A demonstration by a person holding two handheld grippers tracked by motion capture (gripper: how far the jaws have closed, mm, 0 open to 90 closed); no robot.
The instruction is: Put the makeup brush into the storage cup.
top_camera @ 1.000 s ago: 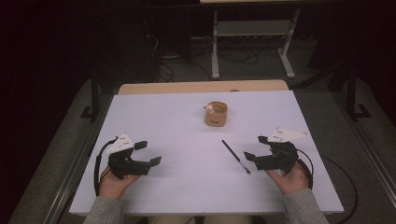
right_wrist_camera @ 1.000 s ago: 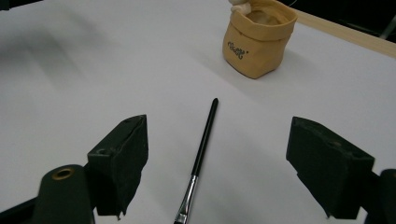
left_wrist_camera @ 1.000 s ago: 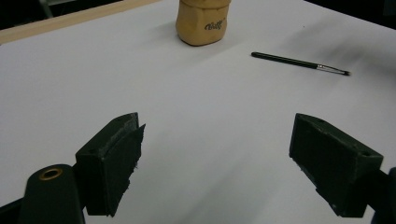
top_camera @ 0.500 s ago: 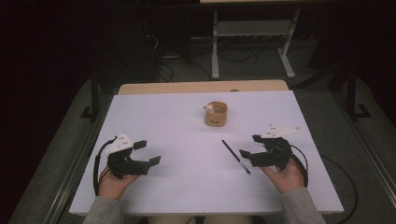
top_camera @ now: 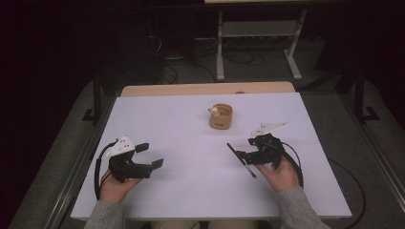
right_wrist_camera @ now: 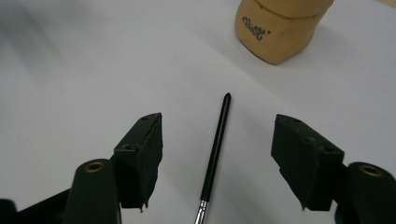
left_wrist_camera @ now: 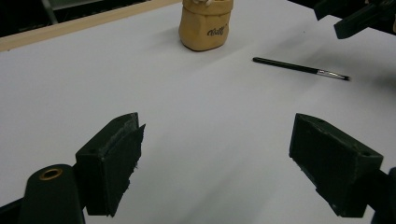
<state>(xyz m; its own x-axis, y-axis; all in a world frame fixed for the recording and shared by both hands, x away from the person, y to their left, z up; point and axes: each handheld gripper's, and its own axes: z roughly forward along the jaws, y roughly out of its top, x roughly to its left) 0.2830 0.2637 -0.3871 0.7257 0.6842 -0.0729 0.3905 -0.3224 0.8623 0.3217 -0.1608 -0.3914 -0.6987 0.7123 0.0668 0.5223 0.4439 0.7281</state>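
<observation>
White worktop (top_camera: 191, 138) carries everything: right gripper (right_wrist_camera: 217, 158), jaws closing yet clear of it, straddles the thin black paintbrush (right_wrist_camera: 215, 149); tan fabric pot (top_camera: 220, 116) waits, left gripper (top_camera: 153, 155) idles open.

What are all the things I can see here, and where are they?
Brush: one, black handle with a silver ferrule, lying flat on the table between the right tongs' jaws, not touched.
Pouch: one, tan, with dark lettering, standing mid-table toward the far edge.
Table: one, white top with a wooden strip along the far edge.
Stand: one, grey metal, on the floor beyond the table.
Left tongs: one, black, open, over the near left of the table, nothing between the jaws.
Right tongs: one, black, open, its jaws have just been closing around the brush.
Hands: two, grey sleeves, at the near edge.
</observation>
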